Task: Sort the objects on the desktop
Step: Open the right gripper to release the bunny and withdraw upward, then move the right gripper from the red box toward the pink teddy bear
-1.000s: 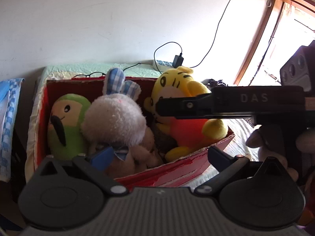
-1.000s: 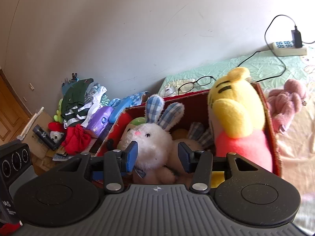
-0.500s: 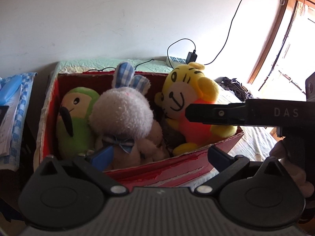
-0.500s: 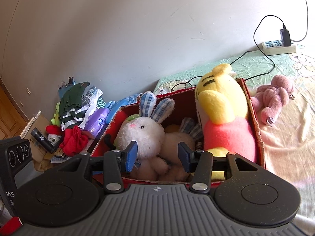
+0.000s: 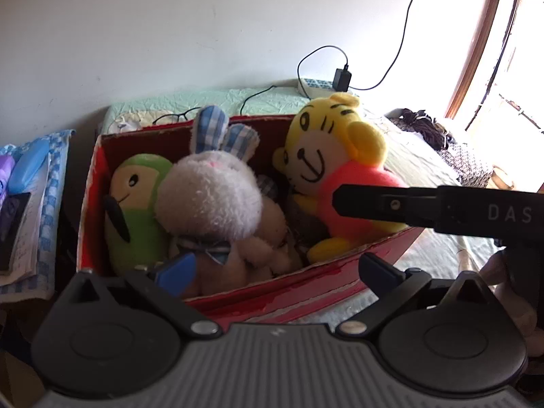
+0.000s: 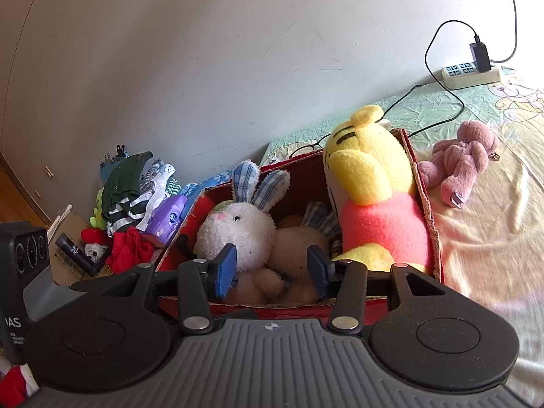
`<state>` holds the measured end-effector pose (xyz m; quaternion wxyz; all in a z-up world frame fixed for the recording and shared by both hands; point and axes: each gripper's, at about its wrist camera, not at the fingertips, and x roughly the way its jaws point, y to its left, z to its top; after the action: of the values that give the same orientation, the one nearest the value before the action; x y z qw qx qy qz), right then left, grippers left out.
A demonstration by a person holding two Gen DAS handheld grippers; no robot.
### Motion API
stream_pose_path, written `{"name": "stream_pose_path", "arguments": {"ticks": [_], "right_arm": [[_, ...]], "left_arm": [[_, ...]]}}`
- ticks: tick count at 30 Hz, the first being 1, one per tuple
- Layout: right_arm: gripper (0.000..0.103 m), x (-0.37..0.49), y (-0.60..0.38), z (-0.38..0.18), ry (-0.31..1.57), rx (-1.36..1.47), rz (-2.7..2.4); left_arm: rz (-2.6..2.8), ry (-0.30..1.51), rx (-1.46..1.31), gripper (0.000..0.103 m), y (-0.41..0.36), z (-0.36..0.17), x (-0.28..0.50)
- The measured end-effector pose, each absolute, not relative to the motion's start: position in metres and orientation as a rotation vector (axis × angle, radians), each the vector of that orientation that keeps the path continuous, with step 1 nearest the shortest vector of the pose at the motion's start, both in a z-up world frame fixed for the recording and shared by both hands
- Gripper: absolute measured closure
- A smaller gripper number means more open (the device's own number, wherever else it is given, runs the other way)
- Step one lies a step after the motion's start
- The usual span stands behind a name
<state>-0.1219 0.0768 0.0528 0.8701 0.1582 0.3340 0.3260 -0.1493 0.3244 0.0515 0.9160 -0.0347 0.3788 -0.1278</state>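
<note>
Two pairs of tongs are held spread and empty at the near edge of a red cardboard box [image 5: 306, 292]: the left gripper [image 5: 275, 272] is seen with its blue-padded fingers wide apart over the box's near wall, and the right gripper [image 6: 272, 268] is seen with its fingers parted just short of the toys inside. From the left wrist view, part of the right gripper's black body is seen crossing in from the right, in front of the yellow tiger plush [image 5: 333, 163]. Straight ahead of both pairs of tongs, a white rabbit plush [image 6: 238, 231] with checked blue ears is packed in the middle of the box, lying against a beige plush [image 6: 295, 248]. To the left of the rabbit a green bird plush [image 5: 136, 210] is wedged against the box wall, and to the right the tiger, in a pink top, is propped against the far right corner. Beyond the box on the right, a pink plush [image 6: 459, 163] is left lying on the bedsheet [image 6: 493, 238], well apart from the box. Farther back, glasses [image 5: 173, 117] and a power strip [image 6: 472, 74] are seen by the wall, and a heap of clothes [image 6: 136, 190] far to the left.
</note>
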Motion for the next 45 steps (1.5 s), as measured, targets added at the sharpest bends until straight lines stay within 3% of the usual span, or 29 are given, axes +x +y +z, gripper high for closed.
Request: {"name": "stream_pose_path", "arguments": {"ticks": [45], "right_arm": [[0.054, -0.107, 0.068, 0.036, 0.740, 0.364, 0.783]], "left_arm": [[-0.102, 0.879, -0.006, 0.001, 0.308, 0.051, -0.142]]}}
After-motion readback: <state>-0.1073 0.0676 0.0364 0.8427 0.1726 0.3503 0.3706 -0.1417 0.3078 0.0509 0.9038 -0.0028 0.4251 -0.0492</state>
